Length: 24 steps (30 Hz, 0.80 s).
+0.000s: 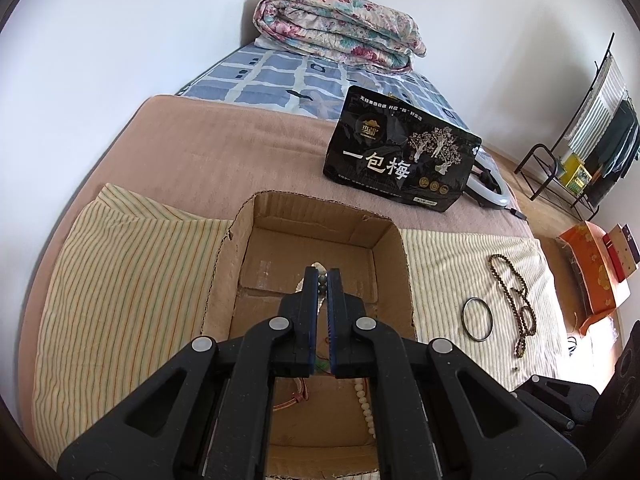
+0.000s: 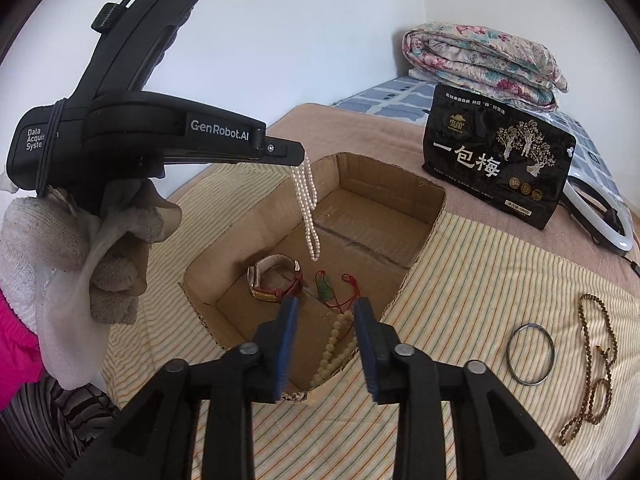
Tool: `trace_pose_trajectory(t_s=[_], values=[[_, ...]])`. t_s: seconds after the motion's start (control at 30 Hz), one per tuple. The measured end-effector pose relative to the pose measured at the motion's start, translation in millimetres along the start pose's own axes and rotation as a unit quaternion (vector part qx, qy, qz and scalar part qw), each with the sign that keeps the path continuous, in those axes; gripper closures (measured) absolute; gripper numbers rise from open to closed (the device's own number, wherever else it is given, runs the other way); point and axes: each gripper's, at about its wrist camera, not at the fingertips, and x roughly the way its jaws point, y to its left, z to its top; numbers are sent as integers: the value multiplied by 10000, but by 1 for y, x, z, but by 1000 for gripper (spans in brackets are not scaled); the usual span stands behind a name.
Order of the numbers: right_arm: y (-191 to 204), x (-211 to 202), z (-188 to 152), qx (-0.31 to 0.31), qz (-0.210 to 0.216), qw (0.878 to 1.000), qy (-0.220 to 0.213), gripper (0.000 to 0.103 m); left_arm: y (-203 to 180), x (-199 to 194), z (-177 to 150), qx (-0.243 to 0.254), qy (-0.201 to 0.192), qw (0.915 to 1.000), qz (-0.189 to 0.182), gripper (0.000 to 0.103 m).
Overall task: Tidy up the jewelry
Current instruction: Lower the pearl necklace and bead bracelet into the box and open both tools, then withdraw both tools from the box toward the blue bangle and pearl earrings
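Note:
My left gripper (image 1: pixel 322 276) is shut on a white pearl necklace (image 2: pixel 307 208) and holds it above the open cardboard box (image 1: pixel 394 264); the strand hangs down into the box (image 2: pixel 424 224). The left gripper also shows in the right wrist view (image 2: pixel 296 156). Inside the box lie a watch (image 2: pixel 272 280), a green pendant on red cord (image 2: pixel 326 290) and a cream bead strand (image 2: pixel 334 344). My right gripper (image 2: pixel 325 312) is open and empty at the box's near edge. A metal bangle (image 2: pixel 531 354) and a brown bead necklace (image 2: pixel 596 368) lie on the striped cloth to the right.
A black snack bag (image 2: pixel 496 160) stands behind the box, with a ring light (image 2: pixel 612 220) beside it. A folded floral quilt (image 2: pixel 480 60) lies at the far end of the bed. An orange box (image 1: pixel 592 272) and a clothes rack (image 1: pixel 592 136) stand off the bed's right side.

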Motion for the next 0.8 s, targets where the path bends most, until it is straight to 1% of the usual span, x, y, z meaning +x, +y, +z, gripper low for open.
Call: trace_pose_trajectory(t_s=[0.03,0.1,0.13,0.17,0.3,0.53,0.8], values=[[1,-1,0,-15,-36,10000,-2,63,0,1,0,1,24,10000,7,101],[1,-2,0,-27,-88,10000,-14,43,-1,3,-1,12,95,10000,12,85],[1,-3,-1,-22,-108,9999,-45,39,0,5,-1,-3,125,9999,28,62],[1,-4,-1,-14,-119,9999,-71,35,0,5,-2,-25,101,9999,26,50],[-1,-5,-3,-11,-187,9998,-67,27,-2,2,-2,23,26,10000,53,50],[-5,-10,-7,42,-281,9996,-69,26,-7,-1,-3,139,-28,9999,48,50],[-27,-35,-18,289,-442,9985,-131,26,-23,-2,-4,291,-82,9995,-48,50]])
